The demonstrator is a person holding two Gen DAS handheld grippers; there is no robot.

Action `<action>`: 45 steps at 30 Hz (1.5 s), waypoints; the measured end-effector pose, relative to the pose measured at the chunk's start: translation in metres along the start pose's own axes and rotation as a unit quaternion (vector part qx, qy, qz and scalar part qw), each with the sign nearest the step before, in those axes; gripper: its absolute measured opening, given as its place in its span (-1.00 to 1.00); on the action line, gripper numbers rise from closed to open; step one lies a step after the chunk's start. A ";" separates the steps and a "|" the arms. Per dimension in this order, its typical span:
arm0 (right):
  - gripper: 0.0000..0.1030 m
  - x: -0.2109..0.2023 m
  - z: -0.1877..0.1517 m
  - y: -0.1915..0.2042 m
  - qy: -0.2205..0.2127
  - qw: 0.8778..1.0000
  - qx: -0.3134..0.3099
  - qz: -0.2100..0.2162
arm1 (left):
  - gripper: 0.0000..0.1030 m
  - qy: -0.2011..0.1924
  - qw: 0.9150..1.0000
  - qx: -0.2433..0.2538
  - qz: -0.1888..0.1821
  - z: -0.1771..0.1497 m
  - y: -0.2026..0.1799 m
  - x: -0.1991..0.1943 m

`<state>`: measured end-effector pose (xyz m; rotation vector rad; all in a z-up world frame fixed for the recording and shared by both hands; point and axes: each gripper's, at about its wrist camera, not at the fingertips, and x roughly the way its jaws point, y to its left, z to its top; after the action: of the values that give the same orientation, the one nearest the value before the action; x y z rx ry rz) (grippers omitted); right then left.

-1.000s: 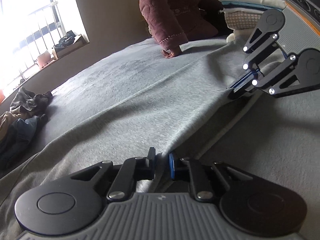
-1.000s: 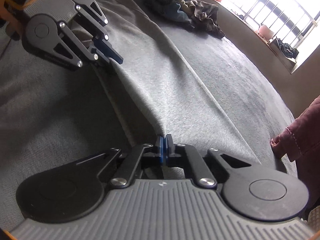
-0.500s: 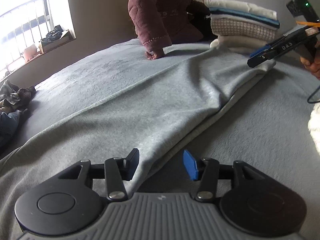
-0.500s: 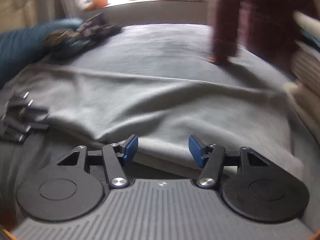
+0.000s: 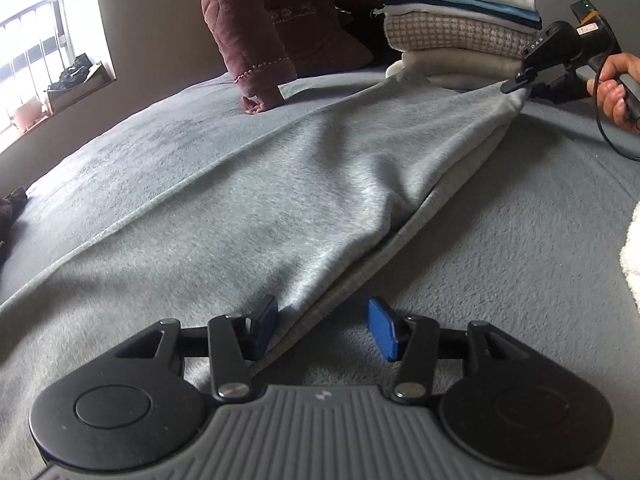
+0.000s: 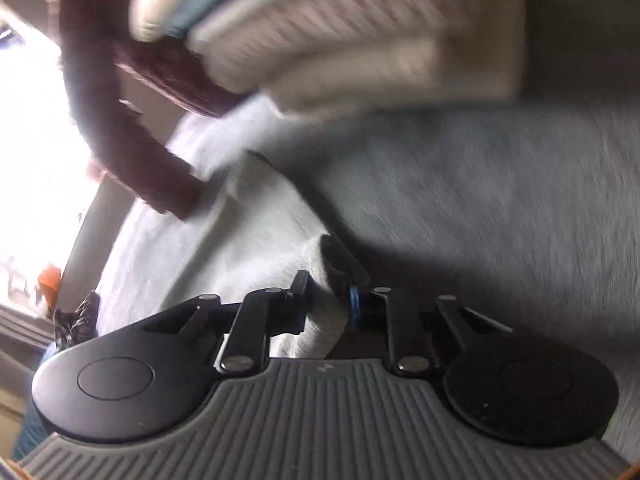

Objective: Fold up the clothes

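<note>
Nearest in the left wrist view, the left gripper [image 5: 322,330] hangs low over the grey fleece-covered bed [image 5: 520,280] with its jaws spread and nothing pinched; the folded edge of the long pale grey fleece garment [image 5: 300,200] passes just inside its left blue pad [image 5: 264,326], while the right pad sits over bare bedding. The garment lies stretched in a long band across the bed, from that near edge towards the far right corner. There the right gripper [image 5: 520,82], held by a hand [image 5: 614,86], has the garment's far end between its jaws. In the blurred, tilted right wrist view the right gripper's jaws are closing, with a bunched fold of the pale cloth between the pads. Just beyond stands a stack of folded white, blue and checked clothes [image 5: 456,36]. At the far edge, a person in a maroon quilted jacket [image 5: 272,20] rests a hand on the bedding.
</note>
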<state>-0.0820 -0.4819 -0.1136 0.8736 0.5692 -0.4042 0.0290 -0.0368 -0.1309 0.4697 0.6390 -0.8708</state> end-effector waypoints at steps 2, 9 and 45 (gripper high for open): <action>-0.75 -0.008 0.004 0.011 -0.024 0.999 -0.037 0.006 | 0.00 0.004 1.000 -0.011 -0.006 -0.001 0.004 -0.001; -0.57 0.015 0.002 -0.037 0.028 0.999 0.035 -0.031 | 0.00 0.005 0.999 -0.024 -0.026 -0.005 0.014 -0.009; -0.43 0.178 -0.143 0.307 0.152 0.932 -0.304 0.128 | 0.61 -0.069 0.930 -0.353 0.074 -0.051 0.128 -0.063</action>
<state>0.1831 -0.2053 -0.1127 0.3969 0.7980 0.1551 0.0864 0.1015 -0.1089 -0.1940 0.7266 -0.4737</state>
